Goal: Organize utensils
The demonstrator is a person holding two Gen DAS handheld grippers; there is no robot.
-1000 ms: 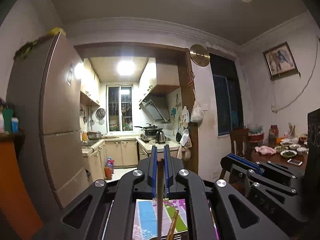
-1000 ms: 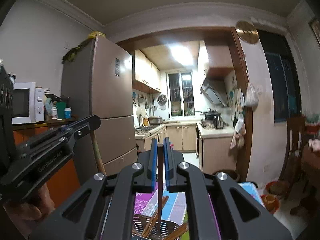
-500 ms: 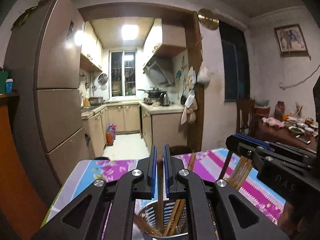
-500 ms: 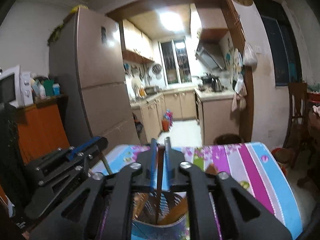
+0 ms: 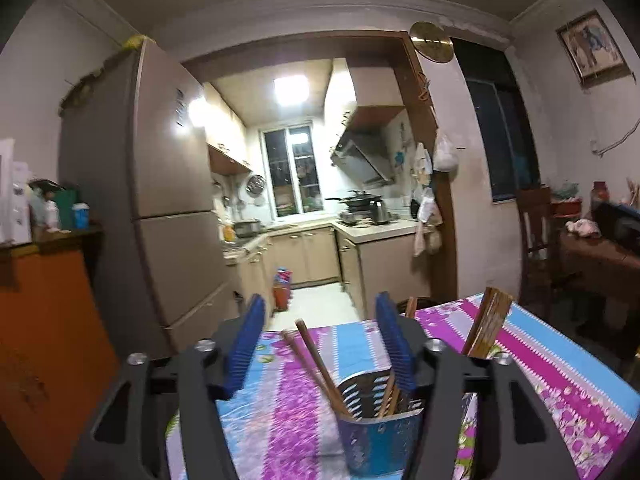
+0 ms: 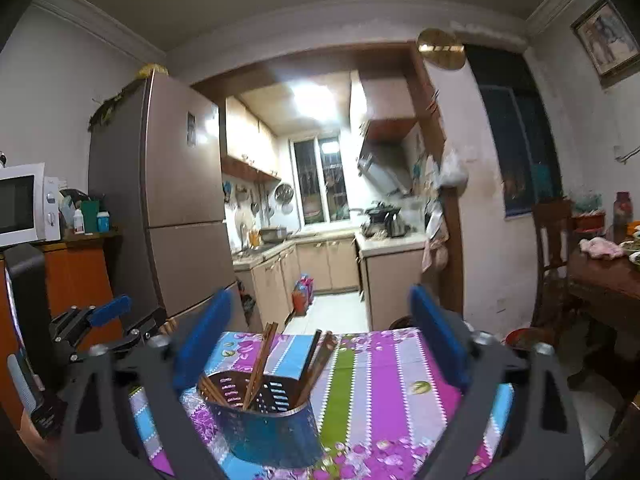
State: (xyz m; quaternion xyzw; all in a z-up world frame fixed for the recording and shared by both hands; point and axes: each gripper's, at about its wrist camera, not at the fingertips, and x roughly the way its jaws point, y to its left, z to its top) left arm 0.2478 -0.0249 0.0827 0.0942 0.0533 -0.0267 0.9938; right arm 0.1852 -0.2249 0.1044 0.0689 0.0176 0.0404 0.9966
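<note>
A perforated metal holder [image 5: 380, 432] [image 6: 264, 428] stands on the striped tablecloth with several brown wooden chopsticks [image 5: 316, 364] [image 6: 260, 360] leaning in it. In the left wrist view my left gripper [image 5: 320, 344] hangs just above the holder, its jaws opening; chopstick tips rise between the blue pads [image 5: 246, 344] without touching them. More chopsticks [image 5: 486, 324] stick up behind its right finger. My right gripper [image 6: 318, 336] is over the same holder, jaws opening very wide, nothing pressed between them. The left gripper [image 6: 124, 322] shows at the left edge of the right wrist view.
The table [image 6: 384, 392] has a pink, blue and green cloth and ends just beyond the holder. Behind it are a tall fridge [image 6: 180, 200], an orange cabinet with a microwave [image 6: 24, 204], the kitchen doorway and a dark dining table [image 6: 608, 276] with a chair at the right.
Both grippers were shut on a single chopstick each. They came down over the holder and opened; the chopsticks now stand loose in the holder.
</note>
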